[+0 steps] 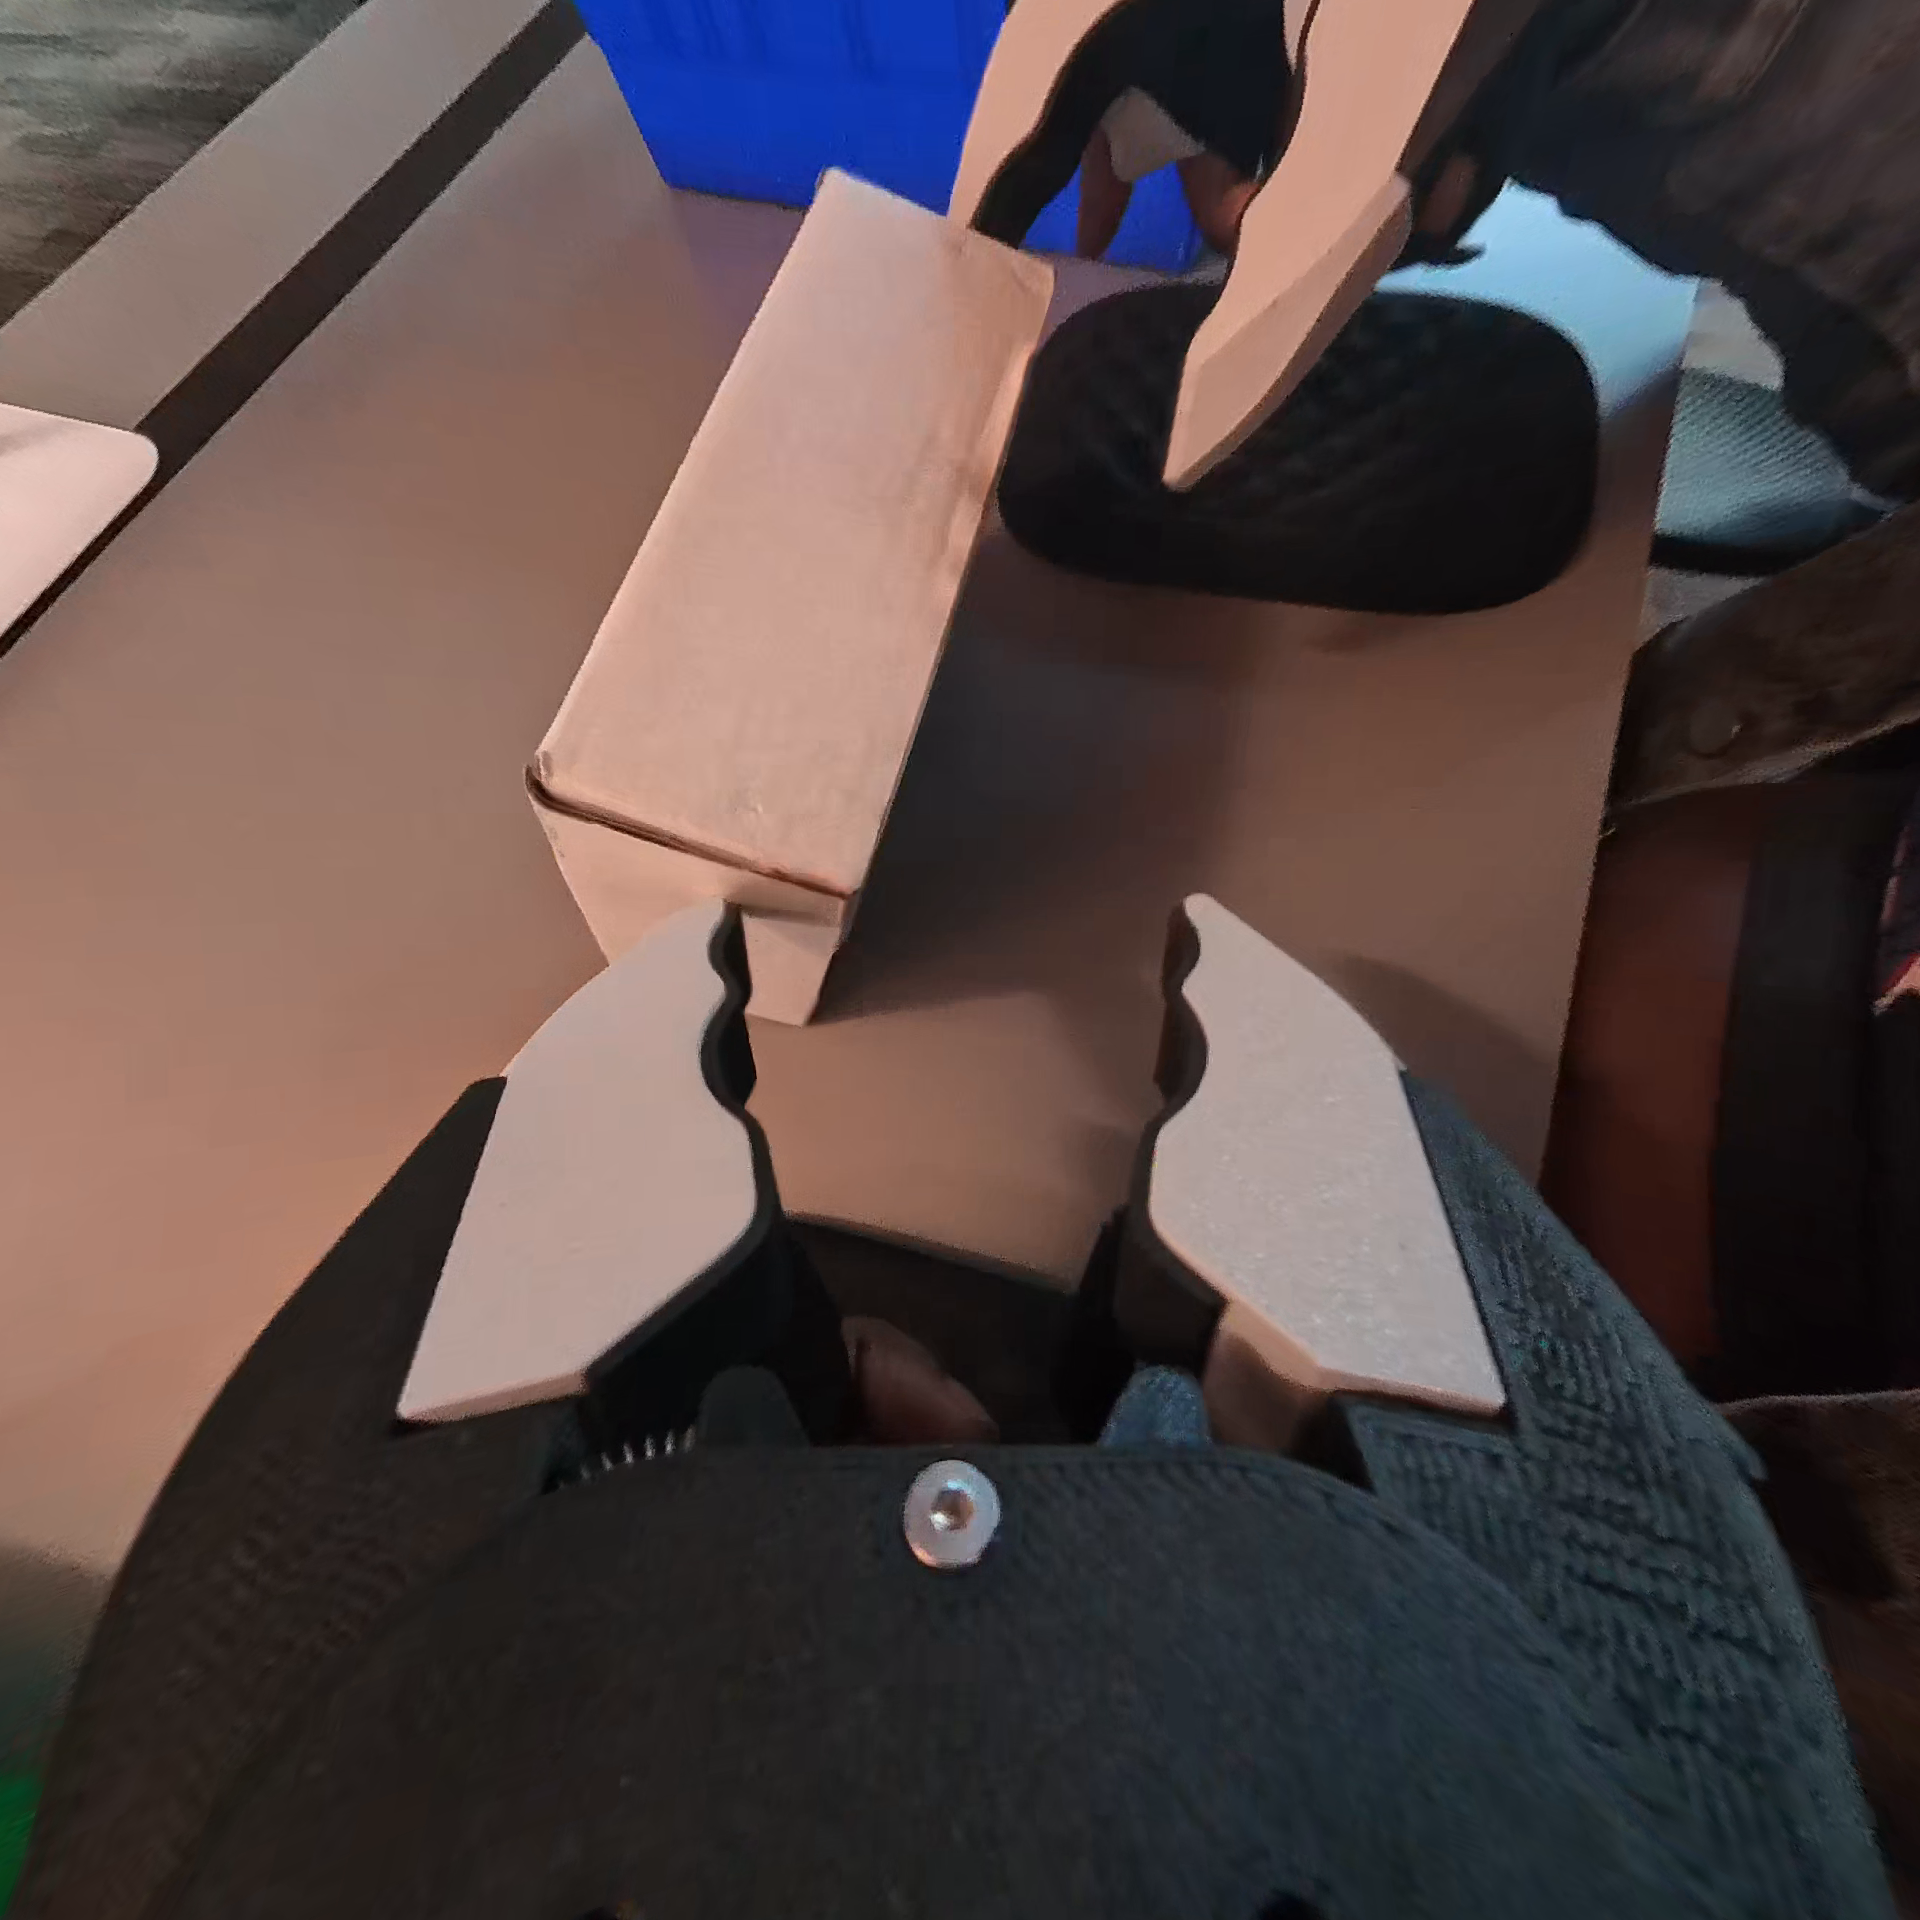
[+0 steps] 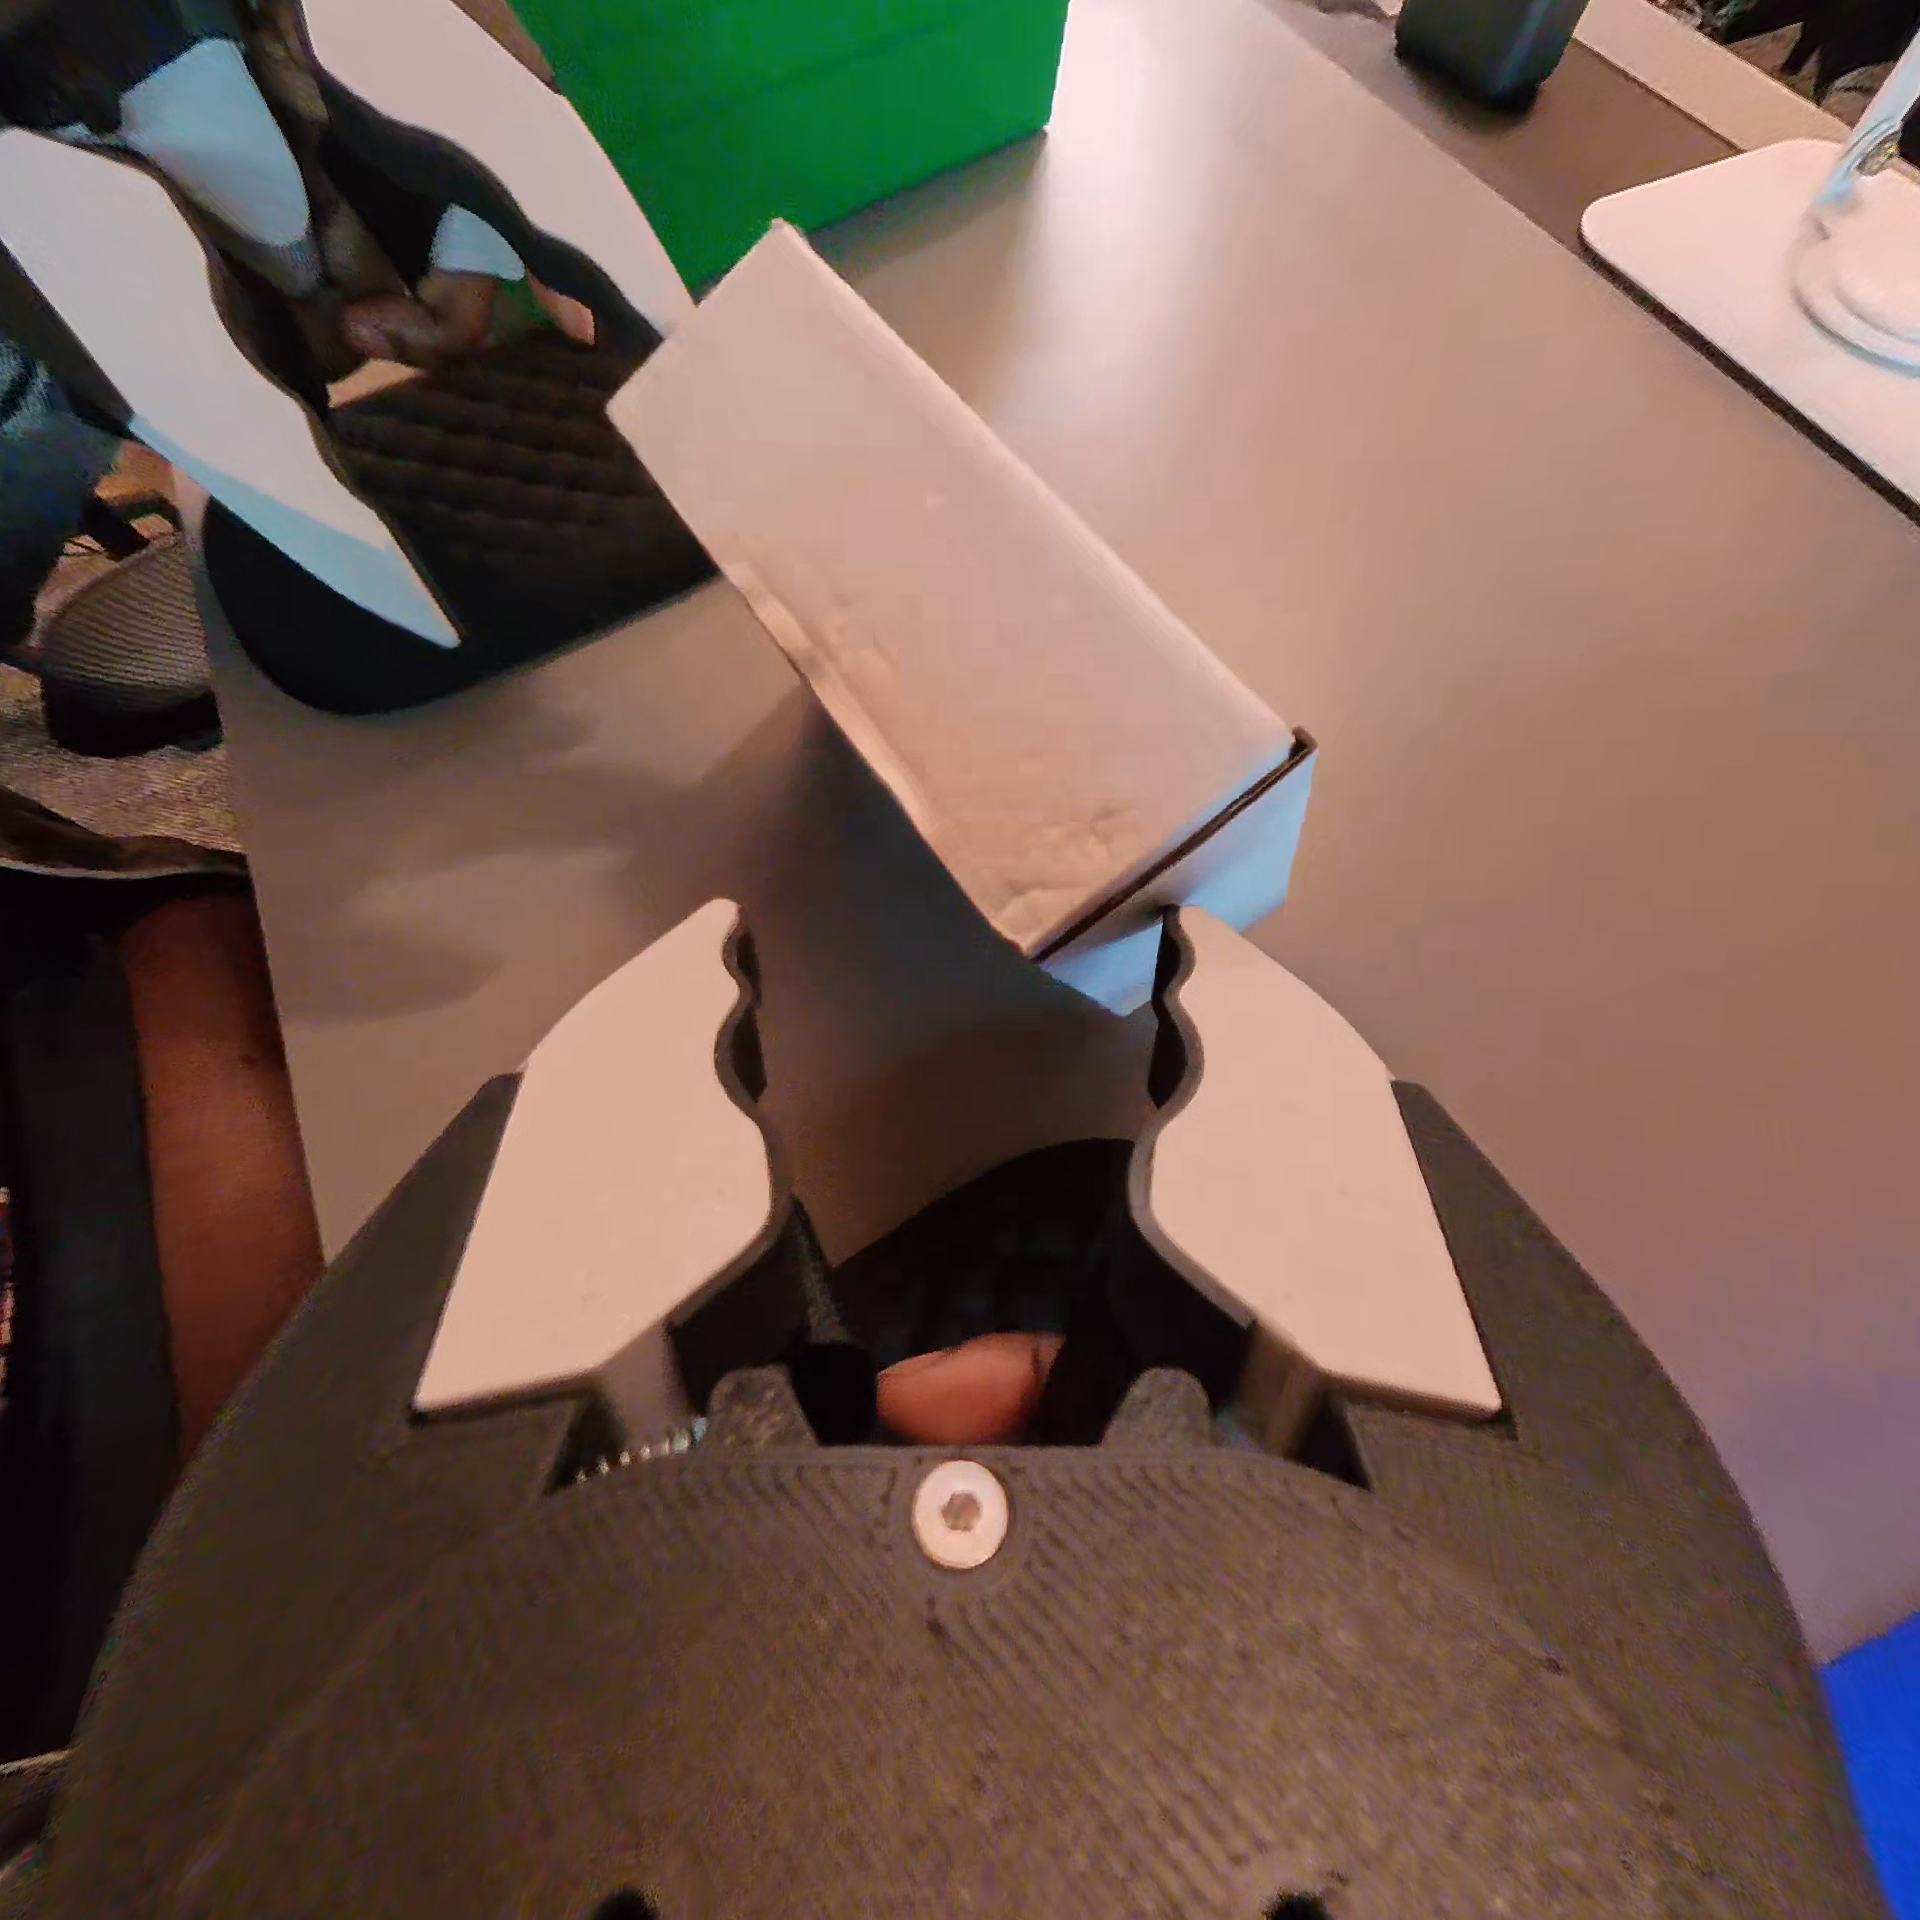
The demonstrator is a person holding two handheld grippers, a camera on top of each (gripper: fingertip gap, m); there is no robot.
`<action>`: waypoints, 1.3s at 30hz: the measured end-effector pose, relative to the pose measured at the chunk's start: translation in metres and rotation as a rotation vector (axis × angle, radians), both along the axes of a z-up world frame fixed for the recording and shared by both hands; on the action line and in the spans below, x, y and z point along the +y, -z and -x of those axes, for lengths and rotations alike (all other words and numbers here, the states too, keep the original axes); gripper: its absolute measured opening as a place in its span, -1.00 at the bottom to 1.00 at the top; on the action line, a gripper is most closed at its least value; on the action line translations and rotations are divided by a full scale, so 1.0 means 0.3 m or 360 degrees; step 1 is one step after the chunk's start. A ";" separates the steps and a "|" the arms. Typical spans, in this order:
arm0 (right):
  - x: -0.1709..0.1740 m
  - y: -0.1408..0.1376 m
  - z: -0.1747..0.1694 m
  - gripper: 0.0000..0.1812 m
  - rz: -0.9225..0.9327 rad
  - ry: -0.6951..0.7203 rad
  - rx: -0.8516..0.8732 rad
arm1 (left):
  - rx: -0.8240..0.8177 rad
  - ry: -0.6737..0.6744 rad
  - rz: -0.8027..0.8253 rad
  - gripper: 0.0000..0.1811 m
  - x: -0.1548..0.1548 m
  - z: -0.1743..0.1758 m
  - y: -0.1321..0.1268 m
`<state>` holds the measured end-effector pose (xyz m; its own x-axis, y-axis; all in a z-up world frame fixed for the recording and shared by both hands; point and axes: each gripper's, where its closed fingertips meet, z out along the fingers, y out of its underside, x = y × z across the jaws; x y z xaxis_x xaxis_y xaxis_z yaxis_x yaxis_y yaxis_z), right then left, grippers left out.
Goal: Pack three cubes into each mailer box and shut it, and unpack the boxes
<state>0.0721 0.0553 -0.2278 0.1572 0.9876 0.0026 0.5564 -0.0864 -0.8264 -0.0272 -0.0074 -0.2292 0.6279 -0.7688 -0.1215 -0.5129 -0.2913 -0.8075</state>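
A closed white mailer box (image 1: 800,540) lies on the grey table (image 1: 312,727), its lid shut. My left gripper (image 1: 956,935) is open and empty, its left fingertip beside the box's near end. My right gripper (image 1: 1078,353) hangs open over the box's far end. In the right wrist view the box (image 2: 935,582) lies slantwise, and my right gripper (image 2: 951,935) is open and empty, its right fingertip by the box's near corner. The left gripper (image 2: 561,468) shows open at the box's far end. No cubes are in view.
A blue bin (image 1: 790,94) stands behind the box in the left wrist view, a green bin (image 2: 810,104) behind it in the right wrist view. A black chair seat (image 1: 1403,468) sits past the table edge. A white monitor base (image 2: 1745,270) lies at the right.
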 end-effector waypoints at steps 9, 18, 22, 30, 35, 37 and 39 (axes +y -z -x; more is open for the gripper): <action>-0.006 0.003 -0.009 -0.26 0.0084 -0.0023 0.0002 | -0.0139 -0.0035 -0.0020 -0.10 0.023 0.015 0.002; 0.026 -0.087 0.022 -0.20 -0.0217 -0.0150 0.0200 | -0.0446 -0.0065 -0.0164 0.31 0.195 0.011 0.001; 0.032 -0.084 0.038 -0.29 -0.0266 -0.0142 0.0215 | -0.0353 0.0081 -0.0066 0.24 0.205 -0.032 0.045; 0.017 -0.129 0.040 -0.56 -0.0814 -0.0272 0.0161 | -0.0187 0.0207 -0.0021 -0.09 0.191 -0.063 0.093; 0.003 -0.136 0.064 -0.54 -0.1379 -0.0339 -0.0097 | -0.0173 0.0232 -0.0020 -0.09 0.186 -0.064 0.095; 0.000 -0.139 0.067 -0.54 -0.1434 -0.0355 -0.0149 | -0.0170 0.0238 -0.0021 -0.09 0.186 -0.064 0.095; -0.001 -0.150 0.068 -0.58 -0.1469 -0.0354 -0.0165 | -0.0164 0.0251 -0.0025 -0.09 0.183 -0.066 0.096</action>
